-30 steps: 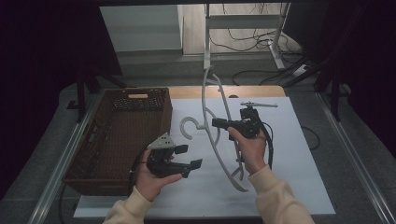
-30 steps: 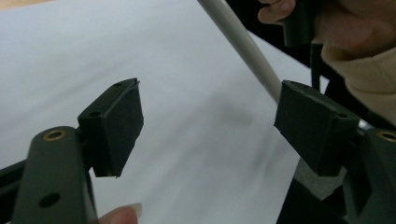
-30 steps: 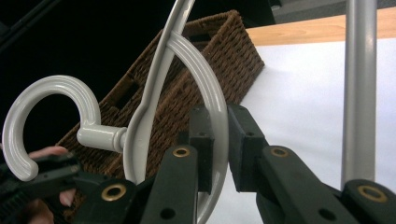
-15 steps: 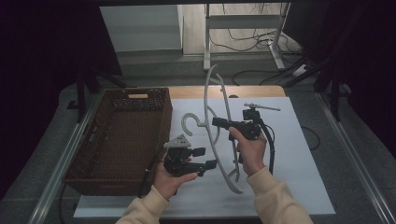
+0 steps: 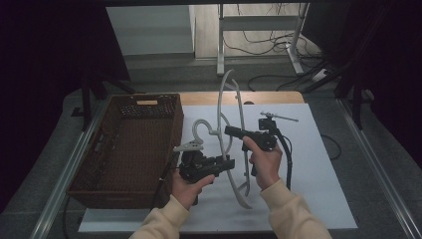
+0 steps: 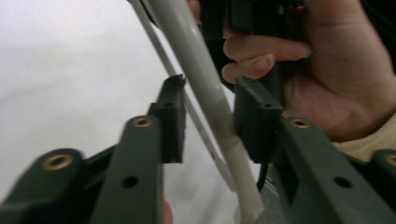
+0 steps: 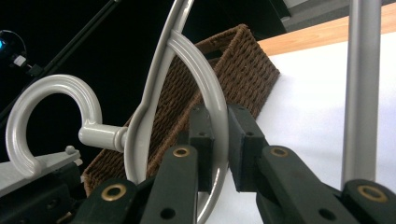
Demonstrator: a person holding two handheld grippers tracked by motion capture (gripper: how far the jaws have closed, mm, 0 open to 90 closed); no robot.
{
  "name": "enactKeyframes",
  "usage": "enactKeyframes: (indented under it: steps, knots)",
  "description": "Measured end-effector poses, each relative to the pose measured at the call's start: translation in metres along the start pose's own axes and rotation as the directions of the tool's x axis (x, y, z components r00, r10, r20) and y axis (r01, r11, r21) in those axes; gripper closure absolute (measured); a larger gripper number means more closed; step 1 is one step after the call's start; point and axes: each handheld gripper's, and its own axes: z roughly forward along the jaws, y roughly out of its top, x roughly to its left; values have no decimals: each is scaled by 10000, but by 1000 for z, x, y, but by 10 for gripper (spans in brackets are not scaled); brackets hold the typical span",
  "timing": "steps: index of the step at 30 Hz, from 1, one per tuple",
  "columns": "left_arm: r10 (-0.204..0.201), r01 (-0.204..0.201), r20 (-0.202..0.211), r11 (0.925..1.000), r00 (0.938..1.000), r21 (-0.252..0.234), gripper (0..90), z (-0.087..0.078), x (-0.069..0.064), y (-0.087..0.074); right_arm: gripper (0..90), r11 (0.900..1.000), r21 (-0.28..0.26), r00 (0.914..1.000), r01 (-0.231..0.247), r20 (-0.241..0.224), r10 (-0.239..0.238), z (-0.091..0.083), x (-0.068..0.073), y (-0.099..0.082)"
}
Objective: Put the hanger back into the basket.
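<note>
A pale grey plastic hanger (image 5: 242, 107) stands on edge above the white mat (image 5: 308, 164), with its hook (image 5: 199, 124) towards the basket. My right gripper (image 5: 230, 130) is shut on one arm of it, and both pads press the bar (image 7: 219, 121) in the right gripper view. My left gripper (image 5: 229, 163) sits lower, astride the hanger's nearer arm (image 6: 196, 60). Its jaws have just been closing with that arm between them. The right pad (image 6: 254, 116) lies against the bar, while a gap shows at the left pad (image 6: 173, 116).
A brown wicker basket (image 5: 149, 97) stands at the left edge of the mat, close to my left hand. The person's other hand (image 6: 336, 70) is right behind the left gripper's jaws. Cables and a metal frame lie on the floor past the table.
My left gripper has moved right from beside the basket to the hanger, and its jaws have narrowed around the lower arm. The right gripper and hanger have stayed put.
</note>
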Motion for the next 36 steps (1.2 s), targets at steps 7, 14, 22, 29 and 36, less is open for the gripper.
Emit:
enactKeyframes:
  steps: [7,14,22,29,36]
  knots:
    - [-530,527,316,9986,9981,99,808,-5,6,-1,790,9998,174,10000,39,25,-39,2,-1,-3]
    - [-724,721,546,9974,9959,69,810,-13,9,2,762,9995,302,10000,72,-1,-72,2,-3,-3]
    - [-927,937,653,9955,9935,-111,811,-22,13,4,688,9990,421,9997,164,-191,-156,0,-5,-1]
    - [-1024,1038,455,9942,9937,-286,811,-30,18,6,480,9956,652,9964,669,470,-700,-10,-3,1]
    - [-1006,1015,308,9944,9945,-282,812,-36,20,8,391,9836,864,9815,1580,951,-1660,-30,-4,3]
